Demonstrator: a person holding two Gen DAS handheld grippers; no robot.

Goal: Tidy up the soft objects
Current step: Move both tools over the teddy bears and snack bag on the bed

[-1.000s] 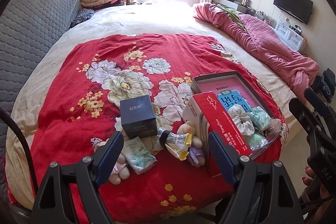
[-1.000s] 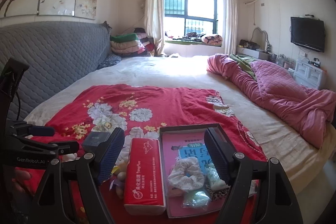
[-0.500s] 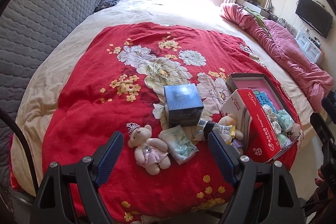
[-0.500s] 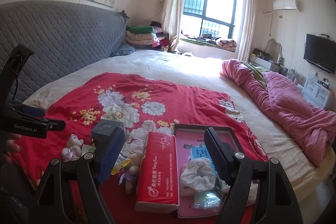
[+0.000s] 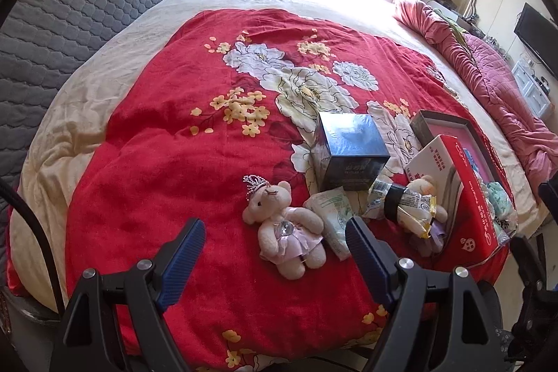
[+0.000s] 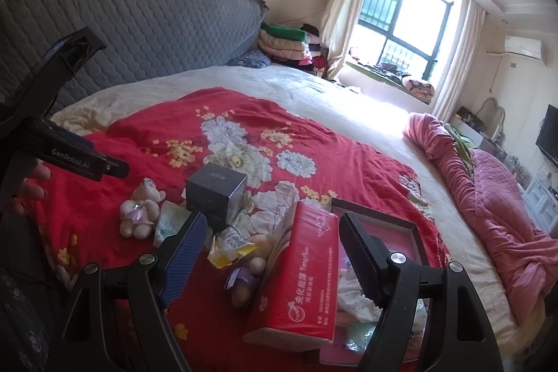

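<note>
On the bed, bear (image 5: 286,227): between my open, empty left tongs (image 5: 275,241)
Right tongs (image 6: 272,241): open, empty
Risk: snagging the wipes packet (image 5: 333,215) beside it

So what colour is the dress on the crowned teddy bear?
Pale lilac, with a silvery gem at the chest of the teddy bear; the left wrist view shows it best.
</note>
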